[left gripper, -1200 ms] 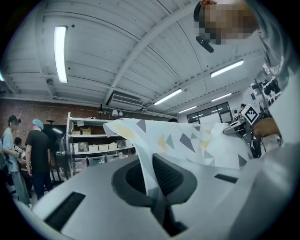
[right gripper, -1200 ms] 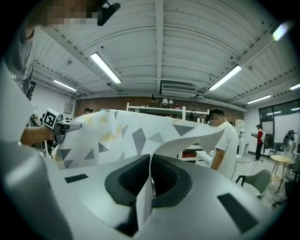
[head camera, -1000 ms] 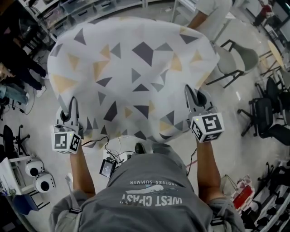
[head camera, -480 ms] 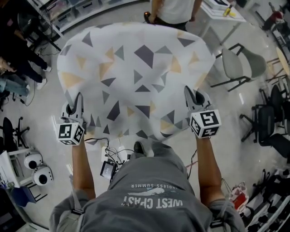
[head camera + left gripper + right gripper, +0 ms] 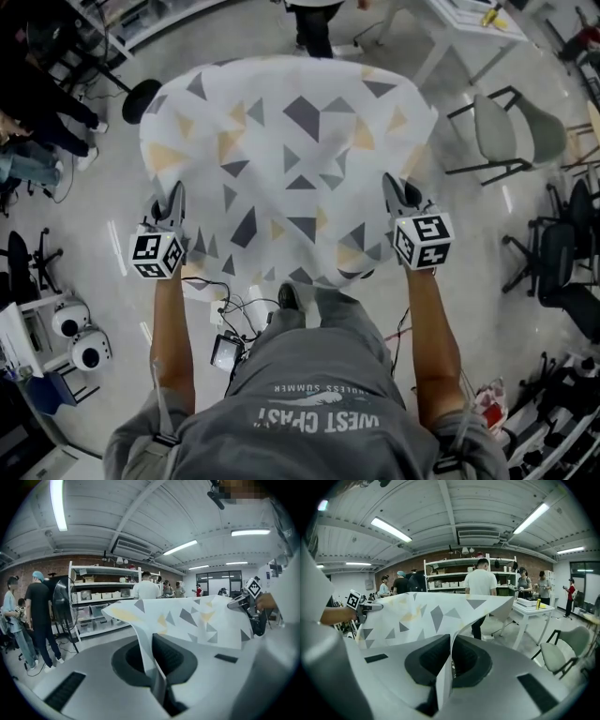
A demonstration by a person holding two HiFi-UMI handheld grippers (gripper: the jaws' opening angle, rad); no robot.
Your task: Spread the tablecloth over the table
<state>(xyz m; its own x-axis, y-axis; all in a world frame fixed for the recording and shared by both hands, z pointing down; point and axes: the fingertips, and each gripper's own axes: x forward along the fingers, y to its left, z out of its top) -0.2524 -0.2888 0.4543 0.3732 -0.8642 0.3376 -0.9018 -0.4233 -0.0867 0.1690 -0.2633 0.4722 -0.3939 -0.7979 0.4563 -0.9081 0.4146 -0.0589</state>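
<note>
Fingers [image 5: 168, 656] pinched shut on tablecloth [image 5: 291, 150] near corners, left gripper [image 5: 174, 199] and right gripper [image 5: 394, 187] alike; cloth billows ahead of them, table not visible. Mid-spread. Next, I reckon: lower evenly, then release.

In the head view, the billowing white tablecloth with grey and yellow triangles [image 5: 291, 159] hides whatever lies beneath it, so no tabletop can be made out. The top edge cuts off a standing person in dark trousers [image 5: 314, 26] and a white-legged table [image 5: 466, 28]. In the left gripper view, the boxes on the white metal shelving [image 5: 101, 603] are too small to identify.
</note>
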